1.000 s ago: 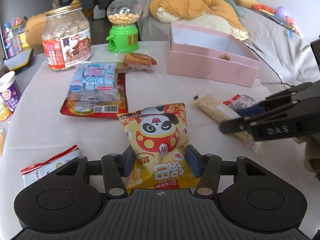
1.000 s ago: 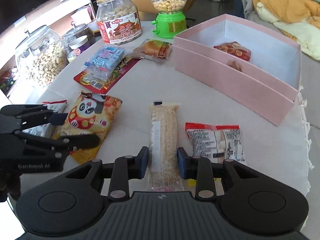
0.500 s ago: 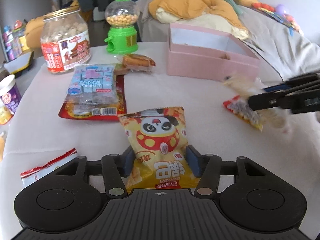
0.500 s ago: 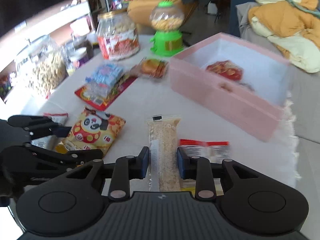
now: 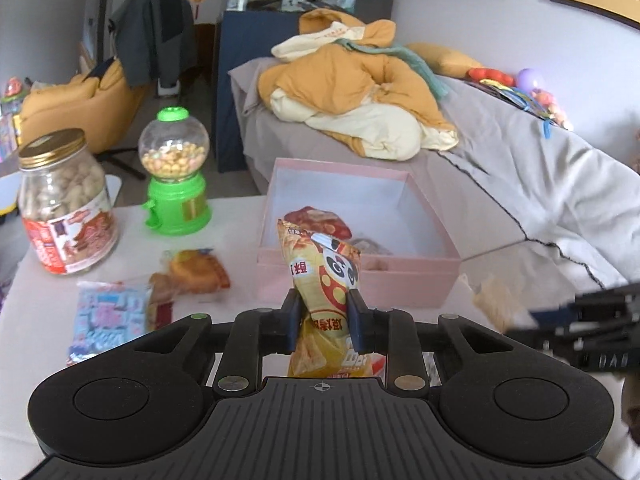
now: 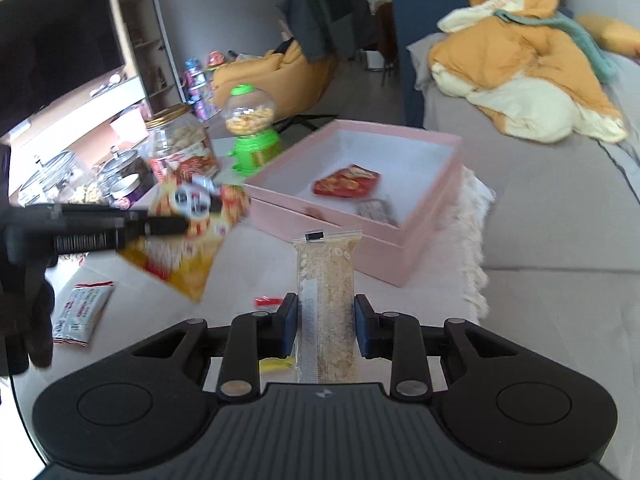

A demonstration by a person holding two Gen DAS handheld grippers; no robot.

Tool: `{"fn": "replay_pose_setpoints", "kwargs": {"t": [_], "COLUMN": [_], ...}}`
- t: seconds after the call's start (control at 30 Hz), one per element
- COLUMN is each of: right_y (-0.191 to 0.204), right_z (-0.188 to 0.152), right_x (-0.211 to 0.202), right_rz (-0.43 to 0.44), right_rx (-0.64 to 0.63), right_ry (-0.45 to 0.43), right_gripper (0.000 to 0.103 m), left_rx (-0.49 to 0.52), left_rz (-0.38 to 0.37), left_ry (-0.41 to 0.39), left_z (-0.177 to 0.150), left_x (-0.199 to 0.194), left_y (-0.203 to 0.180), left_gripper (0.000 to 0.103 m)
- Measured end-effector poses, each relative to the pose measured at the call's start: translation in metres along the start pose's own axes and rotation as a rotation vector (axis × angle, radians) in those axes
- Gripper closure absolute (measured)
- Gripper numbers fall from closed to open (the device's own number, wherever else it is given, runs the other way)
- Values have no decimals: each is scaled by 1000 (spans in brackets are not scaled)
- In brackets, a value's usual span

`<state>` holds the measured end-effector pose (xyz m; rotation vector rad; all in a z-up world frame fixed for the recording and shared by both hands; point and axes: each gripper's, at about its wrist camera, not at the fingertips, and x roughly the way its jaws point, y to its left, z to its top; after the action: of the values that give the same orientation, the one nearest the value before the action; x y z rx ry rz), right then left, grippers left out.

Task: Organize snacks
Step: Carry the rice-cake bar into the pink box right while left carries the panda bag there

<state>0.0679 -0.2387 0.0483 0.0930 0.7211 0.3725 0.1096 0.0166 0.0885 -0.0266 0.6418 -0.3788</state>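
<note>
Peanut jar with gold lid at 10 o'clock on the white tablecloth, green gumball dispenser beside it; neither touched. Left gripper pinches the yellow panda-print snack bag upright in the air, aimed at the open pink cardboard box at 12 o'clock, presumably for dropping in. Right gripper clamps the clear-wrapped rice bar likewise. A second ago both packets lay flat on the table; now both are lifted, boxward.

An orange and cream quilt lies heaped on the grey sofa, with a yellow armchair and dark jacket well beyond its far end.
</note>
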Motion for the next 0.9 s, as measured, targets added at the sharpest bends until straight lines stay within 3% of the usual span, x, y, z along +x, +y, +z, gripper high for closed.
{"fn": "replay_pose_setpoints", "kwargs": {"t": [0.17, 0.3, 0.5, 0.63, 0.77, 0.83, 0.9], "right_y": [-20, -21, -12, -15, -26, -31, -30], "right_z": [-3, 7, 56, 106, 146, 154, 154], "right_x": [10, 7, 7, 31, 76, 95, 107], "right_rz": [19, 40, 18, -4, -27, -43, -66], "right_rx": [53, 55, 30, 56, 105, 127, 117], "right_ry": [23, 5, -81, -99, -69, -55, -41], "right_gripper": [74, 74, 74, 74, 73, 72, 63], "left_rx": [-40, -46, -82, -187, -270, -257, -241], "left_rz": [-50, -74, -119, -184, -226, -213, -203], "left_ry": [-32, -101, -160, -108, 46, 41, 25], "left_z": [17, 52, 102, 112, 96, 87, 79], "left_x": [12, 19, 46, 84, 138, 141, 134], "left_y": [3, 1, 2, 22, 46, 54, 61], "left_gripper": [75, 75, 75, 74, 74, 74, 74]}}
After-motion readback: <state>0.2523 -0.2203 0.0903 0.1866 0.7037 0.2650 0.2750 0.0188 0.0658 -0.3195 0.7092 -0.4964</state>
